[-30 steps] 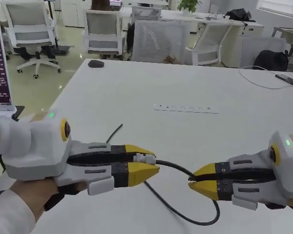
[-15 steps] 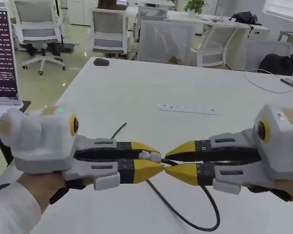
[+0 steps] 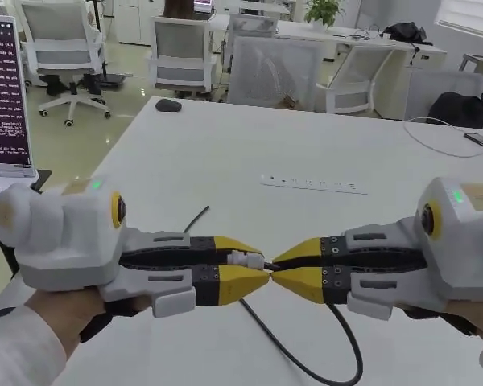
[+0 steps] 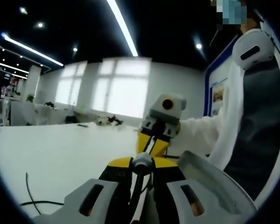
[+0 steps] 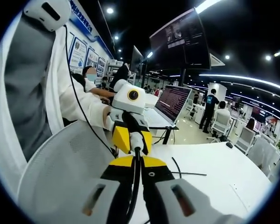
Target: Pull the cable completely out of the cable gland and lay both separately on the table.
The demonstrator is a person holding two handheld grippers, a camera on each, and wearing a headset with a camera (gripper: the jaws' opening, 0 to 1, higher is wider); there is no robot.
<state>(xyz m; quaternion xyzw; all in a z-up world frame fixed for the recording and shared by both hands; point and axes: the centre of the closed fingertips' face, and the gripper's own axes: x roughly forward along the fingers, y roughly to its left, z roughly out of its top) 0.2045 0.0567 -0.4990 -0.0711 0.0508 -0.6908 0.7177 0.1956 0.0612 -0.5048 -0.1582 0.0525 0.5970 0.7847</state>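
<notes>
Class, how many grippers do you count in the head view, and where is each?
2. The left gripper reaches in from the left, shut on the gland; the right gripper from the right, on the cable.

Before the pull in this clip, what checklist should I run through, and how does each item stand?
1. Left hand-held gripper shut on the cable gland: ok.
2. Right hand-held gripper shut on the cable close beside the gland: ok.
3. Cable out of the gland: not ok, it enters the gland.
4. Gland loosened enough to let the cable slide: cannot tell.
5. Slack in the cable: ok, a loop lies below the right hand-held gripper.
6. Bare table to lay both parts on: ok.
</notes>
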